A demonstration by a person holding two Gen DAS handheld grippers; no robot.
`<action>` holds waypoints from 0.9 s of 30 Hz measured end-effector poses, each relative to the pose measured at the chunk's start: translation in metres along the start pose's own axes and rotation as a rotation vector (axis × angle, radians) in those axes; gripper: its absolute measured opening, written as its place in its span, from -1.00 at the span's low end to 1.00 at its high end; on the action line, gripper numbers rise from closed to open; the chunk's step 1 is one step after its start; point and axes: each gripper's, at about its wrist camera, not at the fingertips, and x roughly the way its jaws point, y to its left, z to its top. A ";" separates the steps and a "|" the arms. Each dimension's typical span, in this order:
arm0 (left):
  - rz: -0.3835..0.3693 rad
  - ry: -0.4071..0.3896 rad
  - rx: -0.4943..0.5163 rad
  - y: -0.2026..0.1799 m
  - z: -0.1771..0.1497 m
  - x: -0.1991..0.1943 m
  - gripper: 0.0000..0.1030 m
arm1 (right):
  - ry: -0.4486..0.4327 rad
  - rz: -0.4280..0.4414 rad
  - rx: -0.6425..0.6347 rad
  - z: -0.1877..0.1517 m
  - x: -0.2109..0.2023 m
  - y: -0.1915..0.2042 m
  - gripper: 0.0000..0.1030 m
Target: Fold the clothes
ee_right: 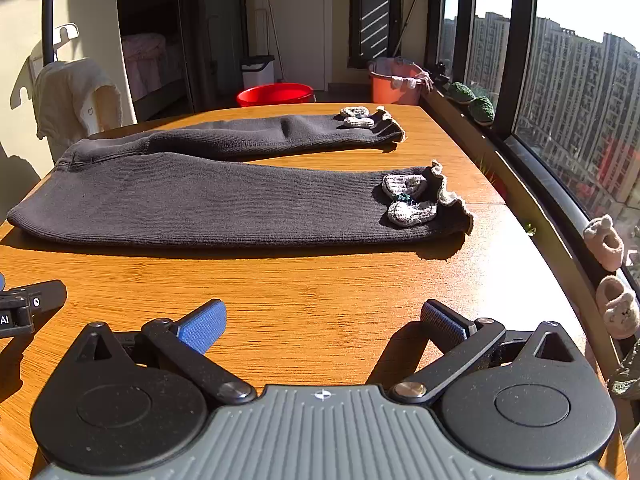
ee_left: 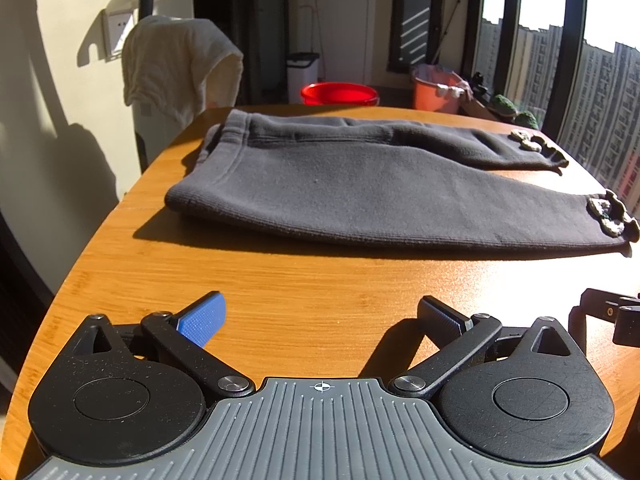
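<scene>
The dark grey trousers [ee_right: 224, 196] lie flat across the far half of the desk [ee_right: 304, 312], waistband toward the left edge, 2 legs running out toward the window-side edge and splayed apart in a V. Each cuff has a frilled hem and a knitted bow [ee_right: 408, 200]; the far leg's cuff sits near the far right corner.

Risks, as I judge them:
- The knit looks thick and heavy — if you pinch only the top layer at a cuff, the under layer probably stays behind and the fold comes out skewed.
- Bows and frills are bulky; clamp on one and the pads may slip off, or drag the leg sideways.
- The legs aren't aligned, so folding lengthwise without bringing the far leg over the near one first leaves a crooked stack.
- The waistband end is close to the left edge, so a hard pull could slide it off.

Tools: your left gripper [ee_left: 320, 316] and right gripper [ee_right: 322, 322] both hover over bare wood by the near edge, fingers spread wide, nothing held. The trousers are ahead of both, well apart — waistband ahead-left of the left one, near cuff ahead-right of the right one.
</scene>
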 end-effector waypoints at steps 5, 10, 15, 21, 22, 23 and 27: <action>0.004 -0.001 0.003 -0.002 0.000 0.001 1.00 | 0.001 0.000 0.000 0.001 0.001 -0.001 1.00; 0.004 -0.003 0.003 -0.001 -0.001 0.000 1.00 | 0.001 0.000 0.000 0.000 0.001 0.000 1.00; 0.005 -0.003 0.002 -0.002 -0.001 0.000 1.00 | 0.001 0.000 0.000 0.000 0.001 0.000 1.00; 0.004 -0.004 0.002 -0.003 -0.002 -0.001 1.00 | 0.001 -0.001 0.000 0.001 0.001 0.000 1.00; 0.004 -0.004 0.002 -0.003 -0.002 -0.001 1.00 | 0.001 -0.001 0.000 0.001 0.001 0.000 1.00; 0.004 -0.004 0.002 -0.003 -0.002 -0.001 1.00 | 0.002 -0.001 0.000 0.001 0.001 0.000 1.00; 0.003 -0.003 0.002 -0.001 -0.001 0.000 1.00 | 0.002 -0.001 0.000 0.001 0.001 0.000 1.00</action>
